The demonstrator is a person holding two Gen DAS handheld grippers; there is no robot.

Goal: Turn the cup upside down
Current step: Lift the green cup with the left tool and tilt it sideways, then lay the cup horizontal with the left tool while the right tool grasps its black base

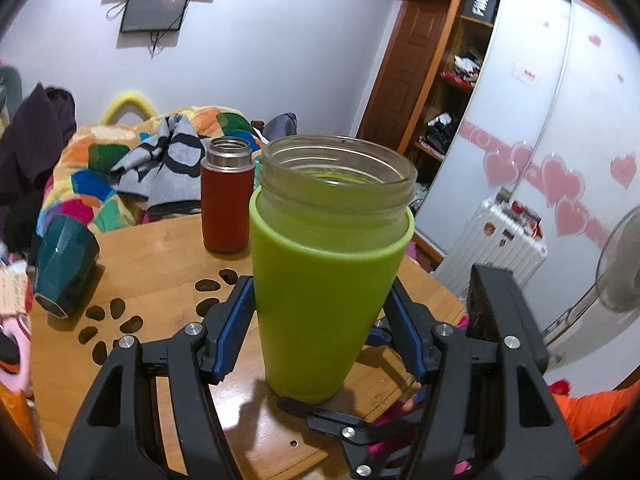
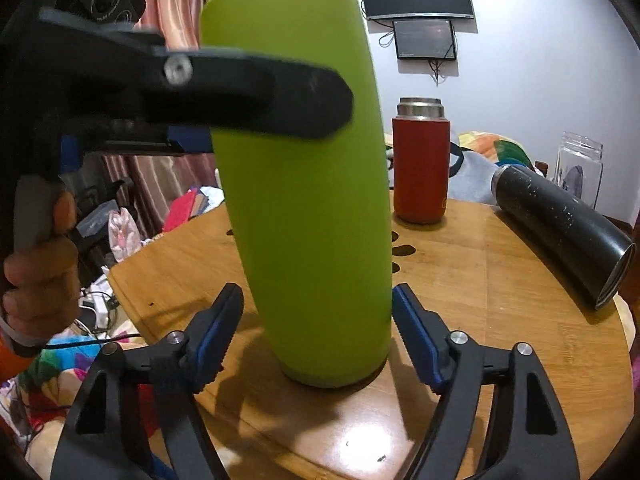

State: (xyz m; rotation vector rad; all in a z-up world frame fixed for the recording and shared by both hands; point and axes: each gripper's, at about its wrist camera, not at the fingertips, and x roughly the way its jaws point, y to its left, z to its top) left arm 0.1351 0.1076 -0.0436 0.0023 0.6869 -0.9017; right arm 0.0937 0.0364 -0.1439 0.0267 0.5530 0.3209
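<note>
Table [image 2: 500, 280]: round wooden top filling the lower half of both views; it carries the cup and spare bottles.
Green cup [image 1: 324, 280]: centre of frame, upright on its base, mouth up, so not yet flipped.
Left gripper [image 1: 322, 320]: fingers pressed on the cup's mid-body from both sides, seemingly the turning grip.
Right gripper [image 2: 316, 332]: bottom centre, fingers spread beside the cup's base, not touching, likely ready to steady it.
Red flask [image 2: 420, 164]: upright behind, well apart.
</note>
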